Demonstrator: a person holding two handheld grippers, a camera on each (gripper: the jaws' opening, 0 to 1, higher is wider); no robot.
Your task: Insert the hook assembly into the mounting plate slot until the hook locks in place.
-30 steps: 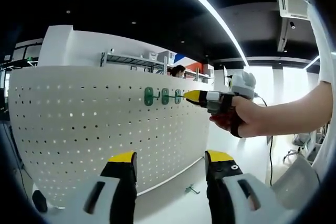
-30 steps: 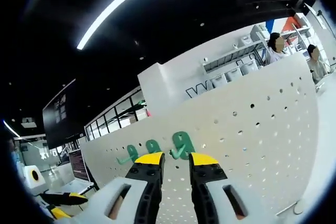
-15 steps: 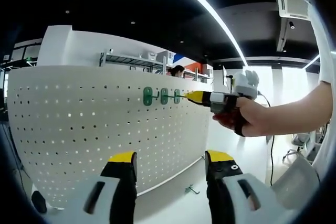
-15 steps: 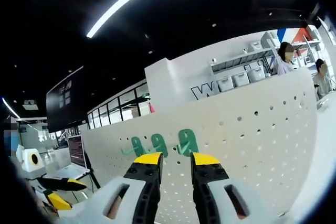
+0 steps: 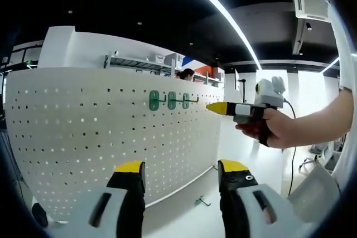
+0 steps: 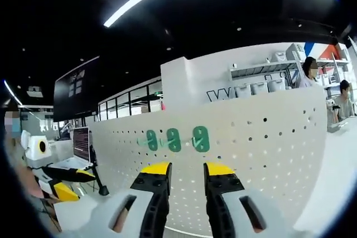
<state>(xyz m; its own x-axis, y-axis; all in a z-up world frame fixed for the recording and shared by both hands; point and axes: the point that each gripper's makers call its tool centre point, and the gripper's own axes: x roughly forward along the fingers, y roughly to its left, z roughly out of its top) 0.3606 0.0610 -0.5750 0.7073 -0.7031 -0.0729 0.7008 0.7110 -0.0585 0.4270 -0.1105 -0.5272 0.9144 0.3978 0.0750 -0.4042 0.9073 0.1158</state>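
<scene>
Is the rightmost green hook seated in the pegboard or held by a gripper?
Seated: the rightmost green hook sits on the pegboard; the right gripper is apart, empty.

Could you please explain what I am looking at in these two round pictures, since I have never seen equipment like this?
There is no robot here: a person holds a two-jaw gripper in each hand, and a fisheye camera rides on each one, looking forward along its jaws.

In the left gripper view, the left gripper rises from the bottom with its yellow-tipped jaws apart and nothing between them. Ahead stands a white pegboard with three green hooks mounted in a row. On the right, a hand holds the right gripper close to the hooks but apart from them. A small metal part lies on the surface at the foot of the board.

The right gripper view looks from the other tool. Its jaws are open and empty, pointing at the same hooks on the board. Shelves and seated people show beyond the board.
</scene>
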